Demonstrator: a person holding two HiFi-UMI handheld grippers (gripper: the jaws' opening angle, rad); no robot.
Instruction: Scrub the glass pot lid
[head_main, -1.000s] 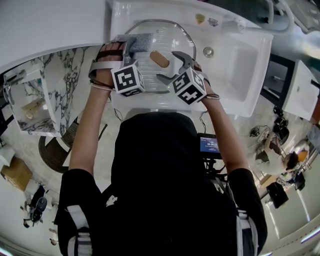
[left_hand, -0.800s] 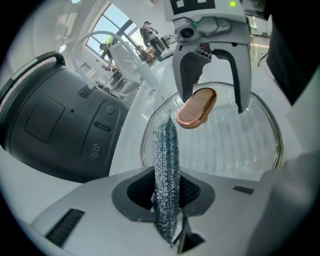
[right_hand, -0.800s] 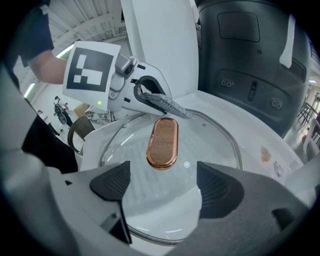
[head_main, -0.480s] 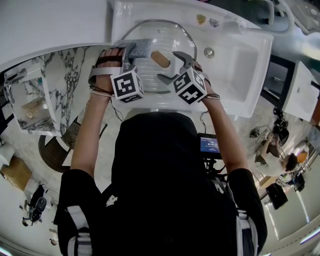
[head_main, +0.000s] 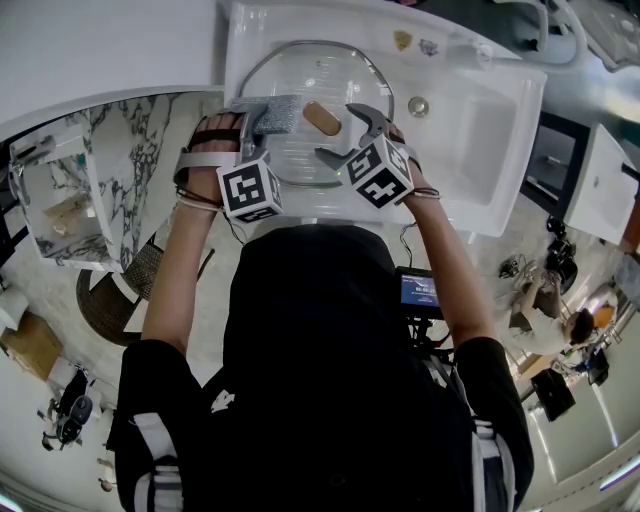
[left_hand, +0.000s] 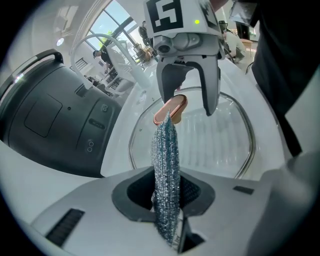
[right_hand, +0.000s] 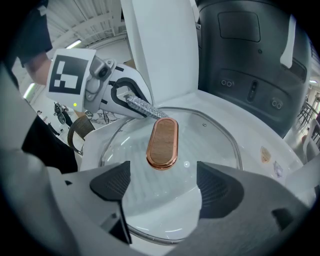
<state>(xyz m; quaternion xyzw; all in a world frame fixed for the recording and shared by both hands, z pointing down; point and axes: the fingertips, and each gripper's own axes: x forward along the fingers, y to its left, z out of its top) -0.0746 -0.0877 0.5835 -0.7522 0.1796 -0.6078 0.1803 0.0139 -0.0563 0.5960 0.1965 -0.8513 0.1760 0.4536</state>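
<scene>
While the left hand-held gripper (left_hand: 167, 199) clamps a scouring pad (left_hand: 166, 150), the right hand-held gripper (right_hand: 164, 187) gapes over the glass lid (right_hand: 205, 142).

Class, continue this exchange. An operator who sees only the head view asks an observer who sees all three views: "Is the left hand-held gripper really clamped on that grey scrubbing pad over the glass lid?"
Observer: Yes. In the left gripper view the left hand-held gripper has its jaws shut on the scrubbing pad, which stands on edge between them.
Operator: Where does the pad's tip end?
Observer: At one end of the lid handle. The right gripper view shows the two meeting there.
Operator: And the right one?
Observer: The right hand-held gripper has its jaws apart above the glass lid, gripping nothing.
</scene>
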